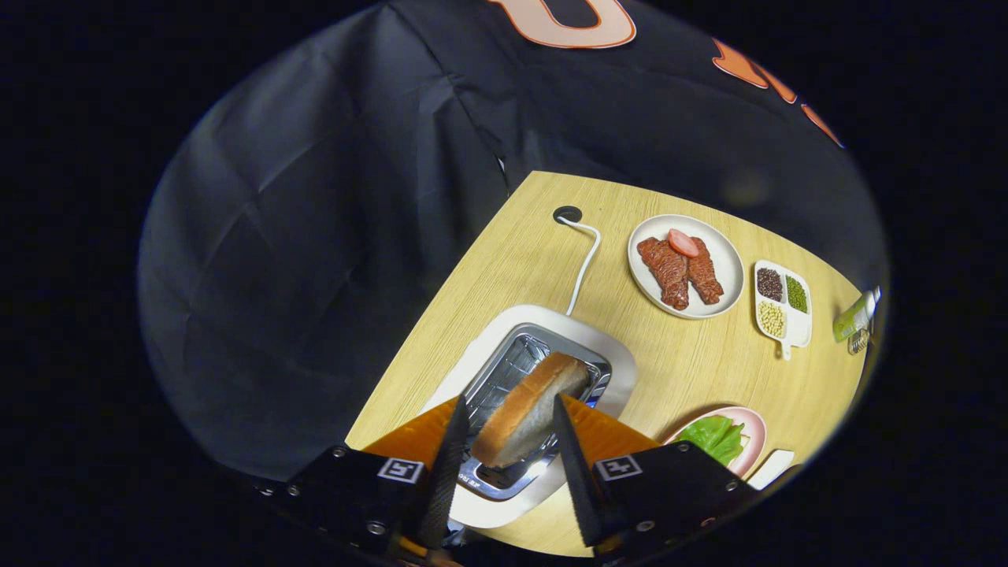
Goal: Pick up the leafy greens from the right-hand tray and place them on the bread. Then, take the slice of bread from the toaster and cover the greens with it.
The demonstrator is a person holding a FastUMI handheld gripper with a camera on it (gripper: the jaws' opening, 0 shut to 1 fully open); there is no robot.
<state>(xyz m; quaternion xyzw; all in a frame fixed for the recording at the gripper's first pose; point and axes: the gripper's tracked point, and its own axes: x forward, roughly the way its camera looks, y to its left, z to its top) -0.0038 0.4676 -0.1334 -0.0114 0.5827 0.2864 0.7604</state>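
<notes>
A pale wood-grain bench point(693, 370) is spreading out beneath the camera. On it a white, rounded-corner toaster point(606, 350) with a shiny metal slot and wire grid is lying just ahead of the gripper point(504, 429), its white cord point(584, 264) running to a dark round port in the bench. The jaws are pinching a thick slice of bread with a golden-brown crust and soft pale crumb point(529, 409); both ridged fingers point(449, 465) are pressing its flat faces, holding it tilted above the toaster slot. Beyond the toaster a round white plate point(728, 272) is carrying two glossy reddish-brown meat strips point(681, 272) and a pink round slice point(683, 242). Just beside it a small white divided dish with a handle point(799, 331) is holding dark, green and yellowish grains. Near the right finger, a pink round plate point(756, 429) is holding crinkled bright green leafy greens point(715, 437).
</notes>
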